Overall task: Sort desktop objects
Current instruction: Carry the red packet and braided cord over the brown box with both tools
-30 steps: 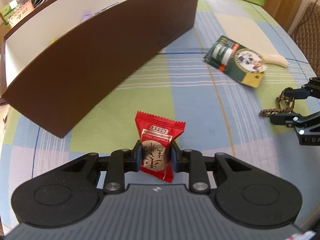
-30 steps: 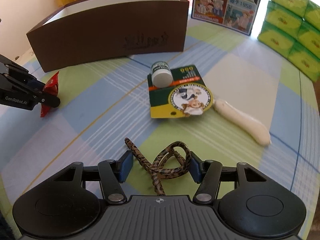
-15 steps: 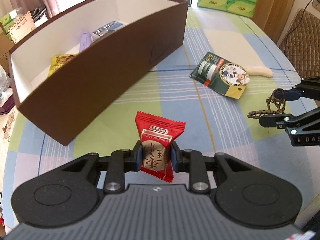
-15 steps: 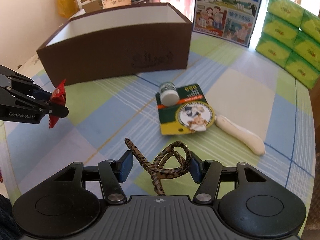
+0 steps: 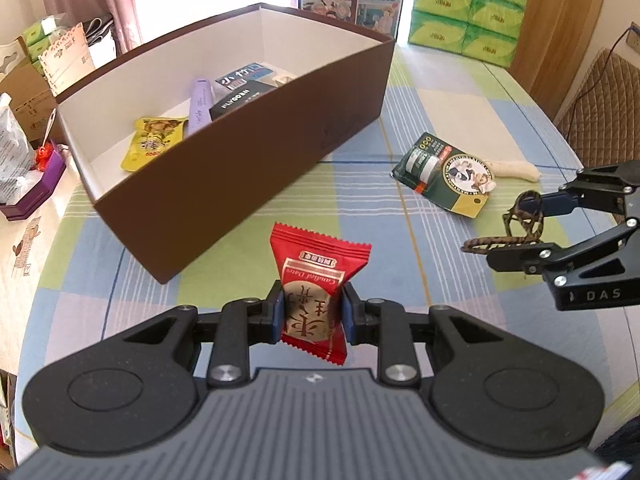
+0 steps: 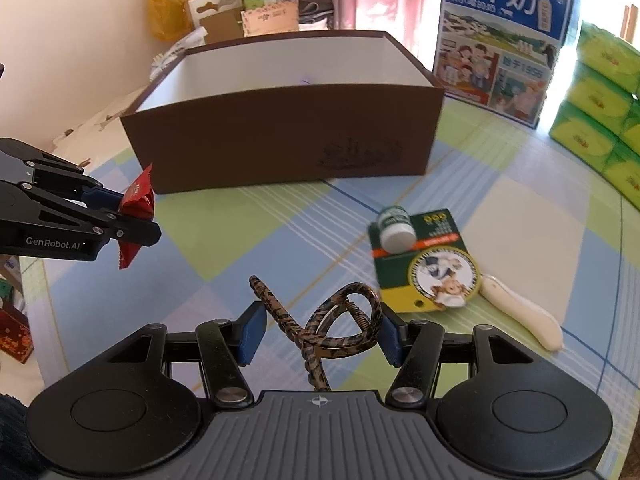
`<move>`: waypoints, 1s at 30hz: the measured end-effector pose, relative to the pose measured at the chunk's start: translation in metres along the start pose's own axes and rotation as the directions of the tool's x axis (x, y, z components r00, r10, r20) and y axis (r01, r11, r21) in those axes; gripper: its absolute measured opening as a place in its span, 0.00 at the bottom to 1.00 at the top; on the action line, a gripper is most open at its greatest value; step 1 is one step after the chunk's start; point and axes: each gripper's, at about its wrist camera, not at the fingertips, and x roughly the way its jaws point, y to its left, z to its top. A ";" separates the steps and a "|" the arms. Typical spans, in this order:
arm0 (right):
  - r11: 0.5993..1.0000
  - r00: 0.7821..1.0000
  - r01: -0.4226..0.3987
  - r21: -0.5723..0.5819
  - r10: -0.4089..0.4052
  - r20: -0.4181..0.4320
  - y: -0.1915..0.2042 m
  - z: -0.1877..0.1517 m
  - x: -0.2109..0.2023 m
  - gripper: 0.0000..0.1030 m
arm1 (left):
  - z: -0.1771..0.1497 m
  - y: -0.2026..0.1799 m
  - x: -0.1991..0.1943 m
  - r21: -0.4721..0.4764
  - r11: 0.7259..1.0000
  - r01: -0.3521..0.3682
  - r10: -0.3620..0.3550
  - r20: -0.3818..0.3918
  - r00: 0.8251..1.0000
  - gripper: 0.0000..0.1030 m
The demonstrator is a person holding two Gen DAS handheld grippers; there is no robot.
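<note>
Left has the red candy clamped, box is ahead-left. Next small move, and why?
Probably carry the left hand-held gripper forward-left over the brown box rim. It holds the red candy above the table, still short of the open box, which already holds sorted items.

**Black two-finger grippers with blue pads and silver screws**

The left gripper is matte black plastic. Its ribbed grey housing fills the 6 o'clock edge of its own view, marked by a small white emblem at the centre. Two rounded black lobes with shallow circular recesses flank it at 8 and 4 o'clock. Angular linkage arms with triangular cut-outs run inward, pinned by silver round-head screws. The fingertips carry blue pads. Seen from the side, its body bears white "GenRobot.AI" lettering.

The right gripper has the same build: ribbed grey housing, black lobes, silver screws, blue pads. From the side its black body shows white "DAS" lettering.
</note>
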 end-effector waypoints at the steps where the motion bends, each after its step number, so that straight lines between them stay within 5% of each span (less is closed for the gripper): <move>1: 1.000 1.000 -0.004 -0.001 0.004 0.001 0.002 0.001 0.000 0.54 | -0.001 0.001 -0.002 -0.004 1.000 0.000 0.000 0.003 1.000 0.23; 14: 0.998 0.998 -0.063 -0.026 0.063 -0.013 0.021 0.020 0.013 0.54 | 0.012 0.014 -0.018 -0.033 0.999 0.007 -0.005 0.050 0.999 0.23; 30: 0.994 0.986 -0.106 -0.026 0.108 0.130 0.012 0.137 0.021 0.54 | 0.090 0.069 -0.036 -0.071 0.996 -0.058 0.072 0.201 0.977 0.23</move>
